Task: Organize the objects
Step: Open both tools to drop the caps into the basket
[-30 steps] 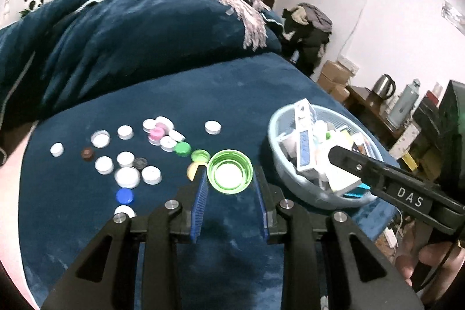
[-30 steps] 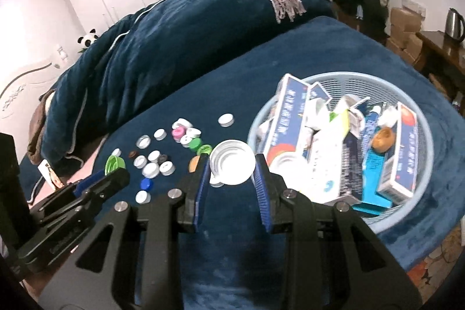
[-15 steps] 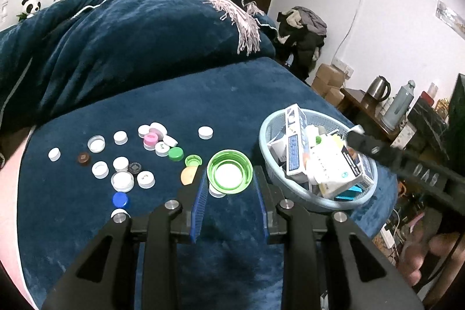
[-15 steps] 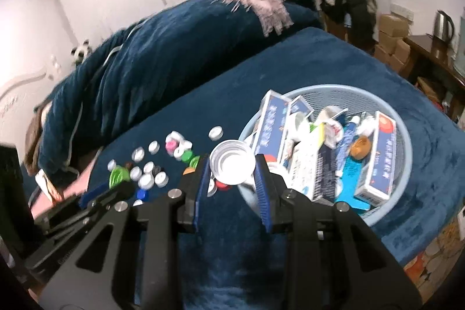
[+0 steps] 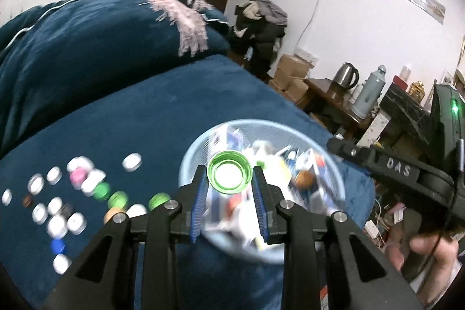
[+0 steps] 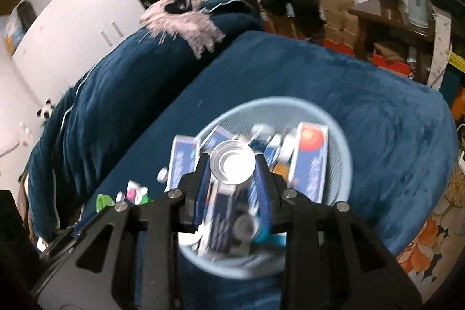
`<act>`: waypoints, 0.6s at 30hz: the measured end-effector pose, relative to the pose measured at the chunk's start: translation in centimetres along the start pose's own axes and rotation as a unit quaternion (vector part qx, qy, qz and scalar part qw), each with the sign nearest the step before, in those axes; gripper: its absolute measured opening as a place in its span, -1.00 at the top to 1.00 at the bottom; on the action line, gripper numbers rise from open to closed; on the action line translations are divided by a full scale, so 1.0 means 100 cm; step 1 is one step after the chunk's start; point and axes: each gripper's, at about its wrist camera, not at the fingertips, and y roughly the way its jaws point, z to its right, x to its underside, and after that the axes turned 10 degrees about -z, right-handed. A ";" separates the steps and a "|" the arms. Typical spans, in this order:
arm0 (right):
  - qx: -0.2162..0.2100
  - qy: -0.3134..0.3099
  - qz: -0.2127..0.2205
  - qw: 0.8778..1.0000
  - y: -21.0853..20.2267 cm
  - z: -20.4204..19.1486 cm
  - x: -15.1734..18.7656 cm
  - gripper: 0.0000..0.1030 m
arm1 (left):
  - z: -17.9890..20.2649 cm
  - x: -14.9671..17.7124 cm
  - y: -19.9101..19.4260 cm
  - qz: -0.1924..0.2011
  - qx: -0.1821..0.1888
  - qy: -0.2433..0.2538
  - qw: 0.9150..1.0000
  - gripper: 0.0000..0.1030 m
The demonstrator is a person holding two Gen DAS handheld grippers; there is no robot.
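My left gripper [image 5: 229, 179] is shut on a green bottle cap [image 5: 229, 175] and holds it above the light blue mesh basket [image 5: 189, 161]. My right gripper [image 6: 232, 169] is shut on a white bottle cap [image 6: 232, 166] and holds it above the same basket [image 6: 340, 141]. The basket is full of blue-and-white boxes [image 6: 309, 161] and small items. Several loose caps [image 5: 58, 211] lie on the blue blanket left of the basket; a few show in the right wrist view [image 6: 135, 191]. The right gripper's body [image 5: 398, 173] shows at the right of the left wrist view.
A heaped blue duvet [image 5: 87, 42] with a pink scarf [image 5: 186, 16] rises behind. A side table [image 5: 328, 89] with a kettle [image 5: 347, 76] and flask [image 5: 369, 95] stands beyond the bed's right edge. Cardboard boxes [image 6: 337, 16] sit on the floor.
Both grippers have moved right, from over the loose caps to over the basket, each still holding its cap.
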 end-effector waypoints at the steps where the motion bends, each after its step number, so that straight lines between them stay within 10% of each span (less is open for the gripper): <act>1: -0.003 0.001 -0.012 1.000 0.004 0.002 -0.004 0.36 | 0.004 -0.005 0.008 -0.005 0.003 0.000 1.000 -0.01; 4: -0.009 0.023 -0.044 0.999 0.012 0.014 -0.013 0.18 | 0.011 -0.009 0.027 -0.018 0.024 -0.018 0.999 -0.90; 6: -0.008 0.036 -0.015 0.999 -0.001 0.022 -0.009 0.09 | 0.009 -0.007 0.029 -0.021 0.032 -0.036 0.999 -0.97; 10: 0.026 0.022 0.052 0.998 -0.024 0.022 0.012 -0.91 | 0.000 0.005 0.014 -0.006 -0.018 -0.055 0.998 -0.99; 18: 0.019 -0.114 0.063 0.991 -0.026 -0.044 0.037 -0.97 | -0.052 0.053 -0.023 0.003 -0.103 -0.113 0.988 -0.99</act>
